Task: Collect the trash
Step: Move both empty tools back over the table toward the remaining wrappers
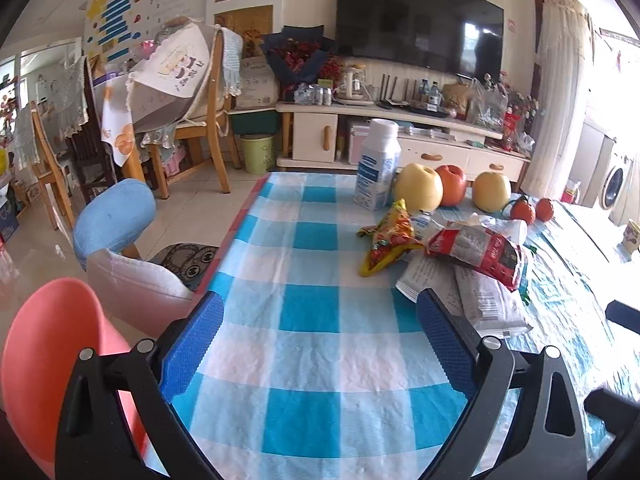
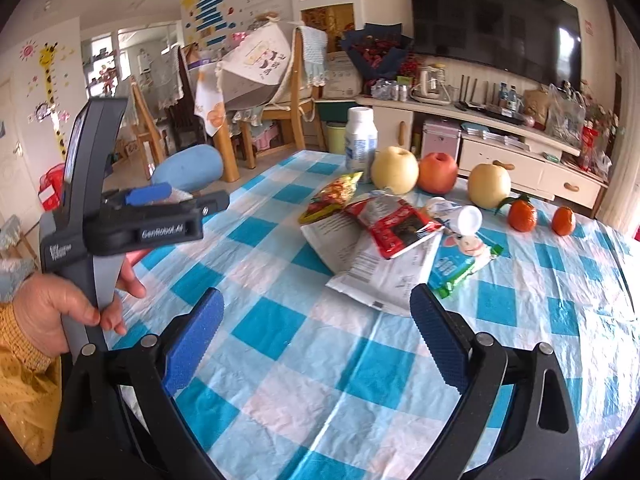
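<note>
Taking the red snack bag (image 2: 394, 226) as the landmark, the left hand (image 2: 56, 308) sat far to its left at the table's near edge, gripping the handle of the left gripper (image 1: 320, 332), whose blue-padded jaws stood spread apart over bare checked tablecloth (image 1: 304, 360) with nothing between them. Just left of the red bag lay a yellow-and-red wrapper (image 2: 332, 196), touching the heap. Behind that, a white bottle (image 2: 361, 138) stood upright. Beneath the red bag lay white printed packets (image 2: 380, 272), reaching toward the camera. The right gripper (image 2: 316, 334) hung in front of the heap, jaws wide and empty, its right pad (image 2: 440, 340) just short of the packets. Right of the bag lay a small toppled bottle (image 2: 466, 220) and a blue-green carton (image 2: 460, 268). Behind them sat three large round fruits (image 2: 438, 172); further right, two tangerines (image 2: 522, 214).
</note>
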Demonstrator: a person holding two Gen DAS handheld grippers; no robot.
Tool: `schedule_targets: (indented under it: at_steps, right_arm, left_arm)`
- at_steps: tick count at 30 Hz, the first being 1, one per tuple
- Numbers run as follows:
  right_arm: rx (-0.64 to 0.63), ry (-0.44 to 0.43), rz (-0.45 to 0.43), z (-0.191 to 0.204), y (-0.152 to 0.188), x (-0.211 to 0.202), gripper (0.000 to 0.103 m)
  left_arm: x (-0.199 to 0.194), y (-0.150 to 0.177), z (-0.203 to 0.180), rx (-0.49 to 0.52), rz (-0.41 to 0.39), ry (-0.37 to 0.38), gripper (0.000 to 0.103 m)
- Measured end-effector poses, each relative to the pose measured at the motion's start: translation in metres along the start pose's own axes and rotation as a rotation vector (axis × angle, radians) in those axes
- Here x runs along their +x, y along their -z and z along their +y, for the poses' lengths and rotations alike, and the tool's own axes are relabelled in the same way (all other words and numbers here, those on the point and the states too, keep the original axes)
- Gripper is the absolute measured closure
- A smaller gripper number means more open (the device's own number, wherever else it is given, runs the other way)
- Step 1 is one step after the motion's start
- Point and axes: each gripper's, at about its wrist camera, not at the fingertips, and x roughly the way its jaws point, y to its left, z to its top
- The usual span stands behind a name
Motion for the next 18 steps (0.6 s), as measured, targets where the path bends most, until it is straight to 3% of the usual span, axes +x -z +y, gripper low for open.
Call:
schedule_targets:
  at_steps: [10, 18]
  right_arm:
    - [0.109, 0.028, -0.015, -0.046, -0.006, -0.007, 0.008]
    - [0.229, 0.056, -0.035, -0.095, -0.01, -0.013, 0.008]
  left_arm:
    - [0.01, 0.001, -0.027, 0.039, 0.036, 0.065, 0.007]
    - [0.013, 0.01, -0.062, 0.147, 0.066, 0.156, 0.007]
